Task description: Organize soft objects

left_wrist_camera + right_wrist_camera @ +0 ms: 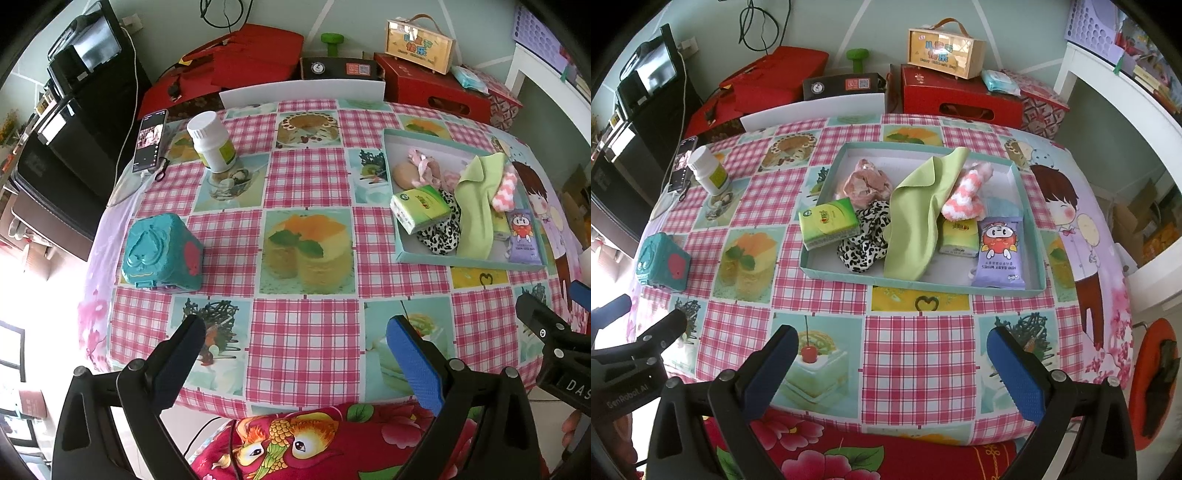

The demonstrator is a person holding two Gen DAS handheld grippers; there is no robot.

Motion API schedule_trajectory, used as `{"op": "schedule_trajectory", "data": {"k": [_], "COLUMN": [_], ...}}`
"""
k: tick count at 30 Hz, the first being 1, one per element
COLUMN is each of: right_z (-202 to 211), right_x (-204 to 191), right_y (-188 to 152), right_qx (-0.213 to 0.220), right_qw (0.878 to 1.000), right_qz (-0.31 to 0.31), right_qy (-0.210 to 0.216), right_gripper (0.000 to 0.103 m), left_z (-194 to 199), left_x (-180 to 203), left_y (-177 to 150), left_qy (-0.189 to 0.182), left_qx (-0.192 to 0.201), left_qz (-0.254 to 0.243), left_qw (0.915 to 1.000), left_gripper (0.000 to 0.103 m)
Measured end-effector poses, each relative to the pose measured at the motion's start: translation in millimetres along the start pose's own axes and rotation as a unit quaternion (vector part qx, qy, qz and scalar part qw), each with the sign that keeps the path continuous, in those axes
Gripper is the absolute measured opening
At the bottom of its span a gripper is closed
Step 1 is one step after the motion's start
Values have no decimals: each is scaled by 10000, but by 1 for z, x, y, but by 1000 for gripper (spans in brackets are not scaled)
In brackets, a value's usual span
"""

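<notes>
Right wrist view shows my right gripper low over the near edge of the worktop, its fingers spread wide with nothing between them. My left gripper is the same in its own view: fingers far apart and holding nothing. It sits just to the left of the right one, and both point at the far side of the worktop.

The soft things are all in the shallow teal tray, which lies past my right gripper, in the middle of that view. A green cloth is draped across the middle and covers part of the other things. A spotted black-and-white scrunchie is bunched at its left side, touching a green tissue pack that leans on the tray's front left corner. A fluffy pink-and-white sock lies to the right of the cloth, with a purple pack of baby wipes in front of it. A crumpled pink bundle sits at the back.

I think I am at a pause, with both grippers back and ready, so I can see the whole tray and choose. The cloth is on top, so it looks easiest to pick.

The teal box and white bottle stand well apart, on the left.
</notes>
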State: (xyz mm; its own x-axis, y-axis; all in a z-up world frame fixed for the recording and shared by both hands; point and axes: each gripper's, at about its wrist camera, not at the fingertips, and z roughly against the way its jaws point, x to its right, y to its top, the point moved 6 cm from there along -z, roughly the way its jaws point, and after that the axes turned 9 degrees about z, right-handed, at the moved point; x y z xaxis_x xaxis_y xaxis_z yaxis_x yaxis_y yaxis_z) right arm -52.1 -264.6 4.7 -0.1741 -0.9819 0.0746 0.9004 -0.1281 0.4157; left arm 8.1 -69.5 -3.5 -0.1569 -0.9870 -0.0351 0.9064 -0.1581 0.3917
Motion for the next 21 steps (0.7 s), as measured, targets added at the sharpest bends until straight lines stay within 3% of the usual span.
{"op": "schedule_trajectory", "data": {"k": [21], "right_z": [-9], "right_x": [-1], "right_y": [3], "right_qx": [-54], "right_qw": [10000], "right_qz": [-9], "right_qy": [66], "right_gripper": [103], "left_z": [-10], "left_x": [11], "left_y": [5], "left_qy": [-54], "left_qx": [60], "left_qz": [-135], "left_qw": [9999], "left_gripper": [98]}}
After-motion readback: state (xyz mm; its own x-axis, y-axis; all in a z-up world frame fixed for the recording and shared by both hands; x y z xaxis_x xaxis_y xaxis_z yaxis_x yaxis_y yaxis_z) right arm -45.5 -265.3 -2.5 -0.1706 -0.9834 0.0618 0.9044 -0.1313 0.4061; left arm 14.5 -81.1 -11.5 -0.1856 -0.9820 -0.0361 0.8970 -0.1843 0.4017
